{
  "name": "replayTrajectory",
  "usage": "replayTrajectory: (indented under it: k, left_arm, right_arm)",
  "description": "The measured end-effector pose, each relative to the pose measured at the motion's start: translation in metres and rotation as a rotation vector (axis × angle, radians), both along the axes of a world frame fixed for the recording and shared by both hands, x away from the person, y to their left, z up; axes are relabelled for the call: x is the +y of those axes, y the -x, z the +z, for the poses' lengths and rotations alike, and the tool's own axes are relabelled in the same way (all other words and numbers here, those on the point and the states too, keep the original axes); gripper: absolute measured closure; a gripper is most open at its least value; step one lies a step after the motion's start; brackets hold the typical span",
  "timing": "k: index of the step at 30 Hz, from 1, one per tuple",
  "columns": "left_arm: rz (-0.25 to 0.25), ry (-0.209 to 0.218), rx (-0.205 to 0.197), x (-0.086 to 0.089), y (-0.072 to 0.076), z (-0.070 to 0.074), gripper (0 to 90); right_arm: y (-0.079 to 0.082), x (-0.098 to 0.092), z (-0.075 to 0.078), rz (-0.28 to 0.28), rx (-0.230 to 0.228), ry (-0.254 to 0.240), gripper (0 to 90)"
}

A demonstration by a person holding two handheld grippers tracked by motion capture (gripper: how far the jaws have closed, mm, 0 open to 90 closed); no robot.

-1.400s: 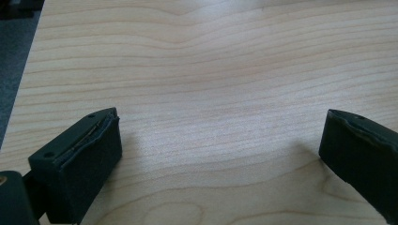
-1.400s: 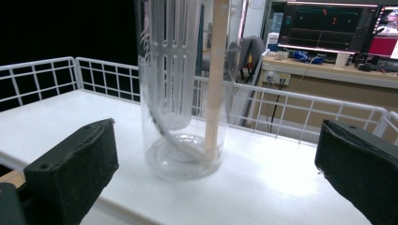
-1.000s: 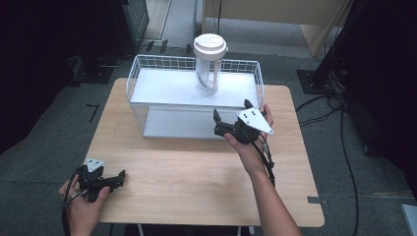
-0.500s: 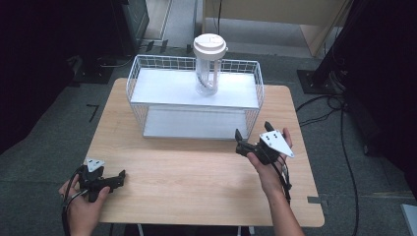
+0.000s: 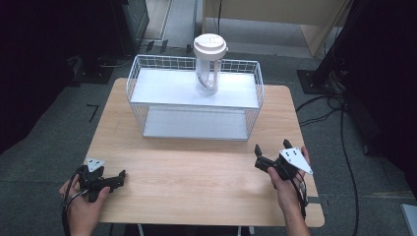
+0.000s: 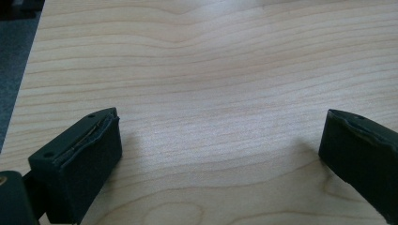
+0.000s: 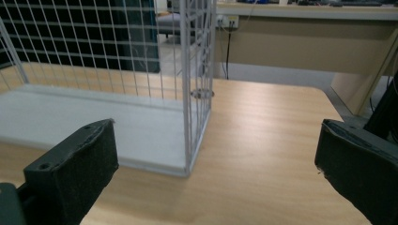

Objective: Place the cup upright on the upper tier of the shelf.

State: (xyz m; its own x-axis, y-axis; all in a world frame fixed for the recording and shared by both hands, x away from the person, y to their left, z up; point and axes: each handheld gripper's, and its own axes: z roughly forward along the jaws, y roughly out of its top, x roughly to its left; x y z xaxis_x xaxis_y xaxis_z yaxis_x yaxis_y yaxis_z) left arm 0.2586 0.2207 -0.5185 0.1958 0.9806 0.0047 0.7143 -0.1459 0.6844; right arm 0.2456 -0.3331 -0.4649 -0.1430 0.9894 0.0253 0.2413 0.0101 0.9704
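Wooden table (image 5: 196,182) spreads pale under everything, and both grippers sit low at its near edge. Right gripper (image 5: 271,154), near the table's right corner in front of the rack, has its jaws spread wide with nothing between them; in its own view (image 7: 213,164) the pads frame only bare wood and the rack's corner post. Left gripper (image 5: 118,178), at the near left corner of the table, well apart from the rack, also shows jaws wide apart and empty in its own view (image 6: 218,159), with wood grain between them. Each is gripped by a hand coming in from the bottom.

White wire rack (image 5: 255,105) stands at the far middle of the table, two white shelves inside it. On the upper shelf, toward the back and middle, a clear jar (image 5: 207,78) stands upright with a white lid (image 5: 210,45); something pale is curled inside, too small to tell. The lower shelf lies bare.

Since a second ago the right gripper has drawn back from the rack's front right corner toward the near edge; the left gripper has stayed put, and the jar has not moved.
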Motion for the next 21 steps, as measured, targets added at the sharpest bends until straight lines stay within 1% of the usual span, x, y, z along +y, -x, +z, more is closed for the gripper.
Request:
replayTrajectory:
  k: [4,9,10,13,16,17,19,21]
  left_arm:
    - [0.000,0.000,0.000,0.000,0.000,0.000,0.0]
    - [0.000,-0.001,0.000,0.000,0.000,0.000,0.0]
    - [0.001,-0.001,0.000,0.000,0.000,0.000,0.0]
    - [0.001,-0.003,0.000,0.000,0.000,0.000,0.0]
    - [0.001,-0.003,0.000,0.000,0.000,0.000,0.0]
    - [0.001,-0.003,0.000,0.000,0.000,0.000,0.0]
    - [0.001,-0.003,0.000,0.000,0.000,0.000,0.0]
    - [0.000,-0.004,0.000,0.000,0.000,0.000,0.0]
  right_arm:
    - [0.011,-0.011,-0.014,-0.008,0.036,0.009,0.0]
    - [0.024,-0.026,-0.030,-0.029,0.083,-0.009,0.0]
    - [0.027,-0.029,-0.033,-0.029,0.094,-0.010,0.0]
    - [0.036,-0.037,-0.039,-0.032,0.118,0.007,0.0]
    - [0.045,-0.049,-0.042,-0.050,0.140,0.004,0.0]
    - [0.047,-0.052,-0.043,-0.063,0.154,0.006,0.0]
    - [0.052,-0.059,-0.046,-0.078,0.184,0.026,0.0]
    - [0.056,-0.065,-0.050,-0.098,0.230,0.049,0.0]
